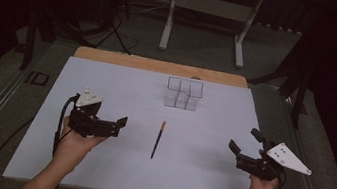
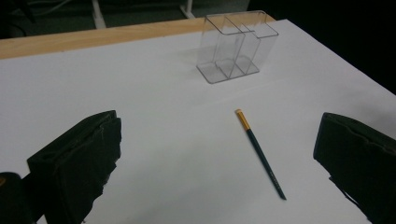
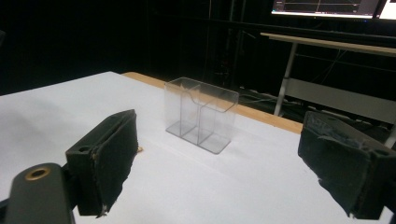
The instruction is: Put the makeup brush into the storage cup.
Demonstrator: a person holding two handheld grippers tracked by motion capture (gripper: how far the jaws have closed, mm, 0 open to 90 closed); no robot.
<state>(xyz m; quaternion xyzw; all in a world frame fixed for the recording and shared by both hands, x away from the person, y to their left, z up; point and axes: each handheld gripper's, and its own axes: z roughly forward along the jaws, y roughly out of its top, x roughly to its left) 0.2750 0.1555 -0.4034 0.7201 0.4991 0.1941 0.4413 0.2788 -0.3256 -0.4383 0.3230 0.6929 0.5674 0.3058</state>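
Note:
A dark green pencil (image 1: pixel 158 140) with an orange-gold end lies flat in the middle of the white table sheet (image 1: pixel 107 83). Behind it stands an empty clear plastic organizer (image 1: pixel 183 94) with several compartments. My left gripper (image 1: pixel 118 126) is open, left of the pencil and pointing toward it. My right gripper (image 1: pixel 244 139) is open at the right side, well apart from the pencil. In the left gripper view the pencil (image 2: pixel 259 151) lies ahead between the wide-apart jaws, with the organizer (image 2: pixel 236 46) farther back. In the right gripper view the organizer (image 3: pixel 201 114) stands ahead between the jaws.
A wooden table edge (image 1: pixel 160 66) shows beyond the white sheet. A white desk frame (image 1: pixel 209 9) stands on the floor behind, with cables on the floor at the back left. A lit monitor (image 3: pixel 327 7) shows high up in the right gripper view.

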